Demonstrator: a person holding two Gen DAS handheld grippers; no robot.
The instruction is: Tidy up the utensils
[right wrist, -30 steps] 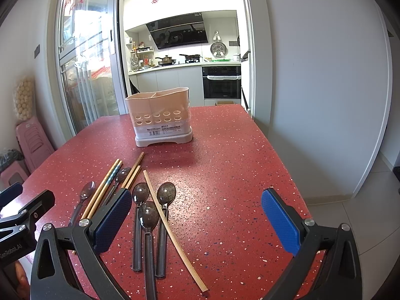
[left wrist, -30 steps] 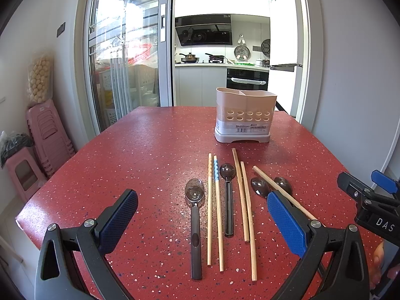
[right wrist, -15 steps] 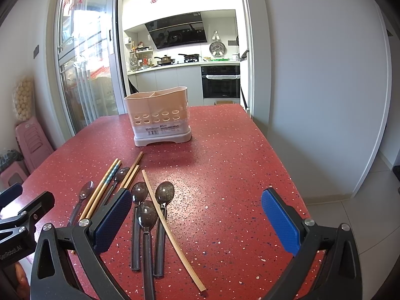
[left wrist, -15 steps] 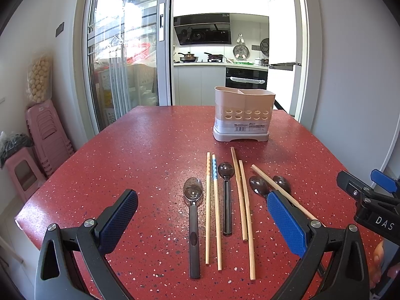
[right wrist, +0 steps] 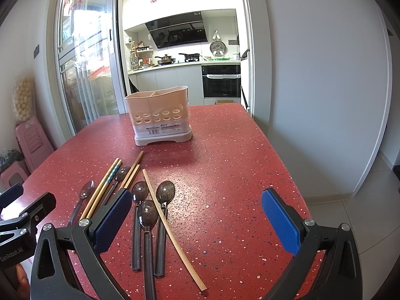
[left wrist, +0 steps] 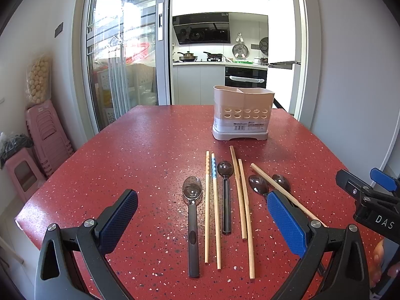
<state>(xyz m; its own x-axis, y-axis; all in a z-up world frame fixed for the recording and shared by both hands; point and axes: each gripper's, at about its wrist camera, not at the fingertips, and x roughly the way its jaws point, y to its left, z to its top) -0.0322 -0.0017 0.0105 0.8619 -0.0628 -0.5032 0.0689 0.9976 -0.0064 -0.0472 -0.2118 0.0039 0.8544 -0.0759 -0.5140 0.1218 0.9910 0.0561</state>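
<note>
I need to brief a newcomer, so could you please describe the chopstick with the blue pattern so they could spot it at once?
Start at the pink utensil holder on the red table; a row of spoons and chopsticks lies in front of it. Near the row's left end lie two pale chopsticks between two dark spoons. The patterned chopstick is the right one, alone in having a blue-and-white band near its far tip.

Surroundings noted: red speckled tabletop (left wrist: 140, 150) in a room opening onto a kitchen.

A stack of pink plastic stools (left wrist: 47, 135) is seen against the left wall, with a bag of pale round items (left wrist: 38, 80) resting above it and a dark bag (left wrist: 15, 145) on a lower stool. A sliding glass door (left wrist: 122, 57) is set beside the kitchen opening. Beyond it, a black range hood (left wrist: 201, 28), pans on the hob (left wrist: 200, 56), a built-in oven (left wrist: 246, 77) and grey cabinets (left wrist: 197, 83) are observed. White walls (right wrist: 322, 87) and a tiled floor (right wrist: 362, 200) are recorded at right.
</note>
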